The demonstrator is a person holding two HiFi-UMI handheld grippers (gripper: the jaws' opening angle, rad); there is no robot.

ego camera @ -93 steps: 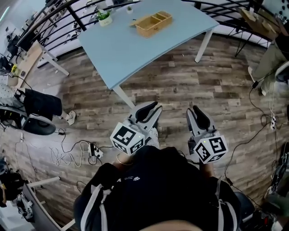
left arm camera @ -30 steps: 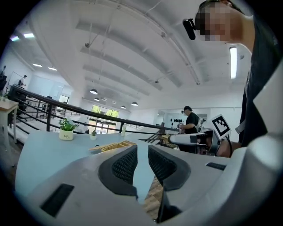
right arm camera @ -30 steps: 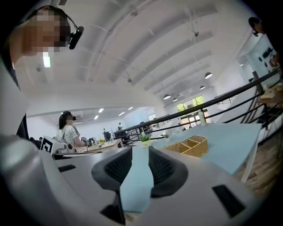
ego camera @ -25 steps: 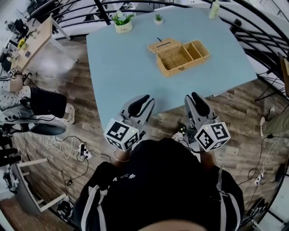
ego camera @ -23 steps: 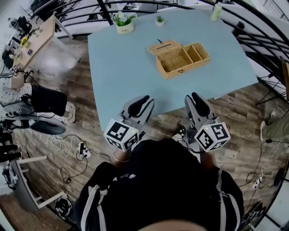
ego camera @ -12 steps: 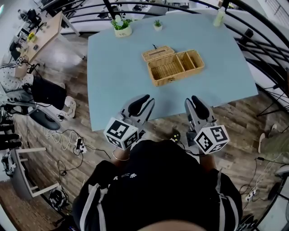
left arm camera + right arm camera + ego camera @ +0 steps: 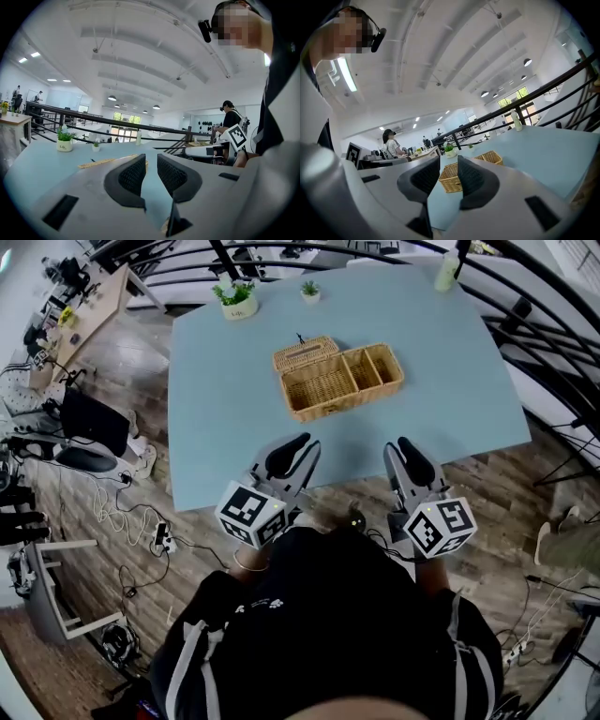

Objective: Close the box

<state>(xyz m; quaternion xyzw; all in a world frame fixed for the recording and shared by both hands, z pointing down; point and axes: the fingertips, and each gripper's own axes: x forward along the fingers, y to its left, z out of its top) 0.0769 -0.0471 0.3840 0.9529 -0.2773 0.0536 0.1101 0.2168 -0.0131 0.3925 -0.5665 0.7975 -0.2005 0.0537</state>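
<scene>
Wicker-woven tan box [image 7: 339,382] sitting mid light-blue table [image 7: 225,418], woven lid [image 7: 305,350] lying open behind. Hovering L gripper [image 7: 298,446] & R gripper [image 7: 405,451] at near edge, jaws slightly apart, empty. Prob. approach step; next needing reach to lid, swinging it over.

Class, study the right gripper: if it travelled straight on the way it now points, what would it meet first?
Probably the open wicker box on the blue table. Its near end shows between the parted, empty jaws of the right gripper. Depth is unclear.
</scene>
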